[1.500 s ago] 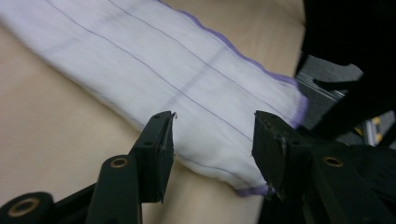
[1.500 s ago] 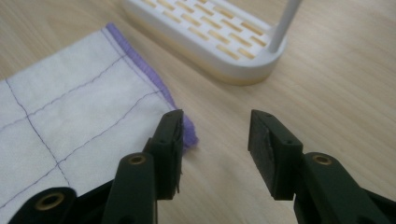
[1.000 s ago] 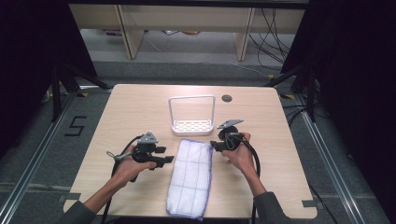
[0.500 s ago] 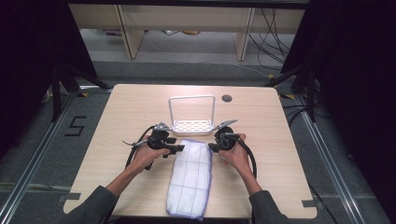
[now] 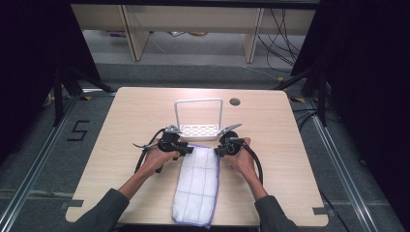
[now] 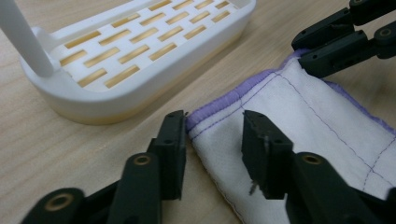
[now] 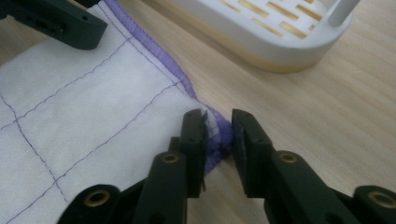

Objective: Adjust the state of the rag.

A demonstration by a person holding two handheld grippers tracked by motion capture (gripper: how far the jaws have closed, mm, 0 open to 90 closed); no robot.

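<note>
Your white cloth [image 5: 197, 187] lies flat on the table [image 5: 290, 140], its far edge just short of the white rack [image 5: 199, 129]. Your left gripper [image 6: 212, 140] straddles the cloth's far left corner, jaws spread. Your right gripper [image 7: 218, 133] pinches the bunched purple hem at the far right corner.

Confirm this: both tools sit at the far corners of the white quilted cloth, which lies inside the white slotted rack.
Wrong on the rack. The high view shows the white quilted cloth flat on the wooden table, just in front of the white slotted rack. Both tools, left and right, are at its far corners.
</note>
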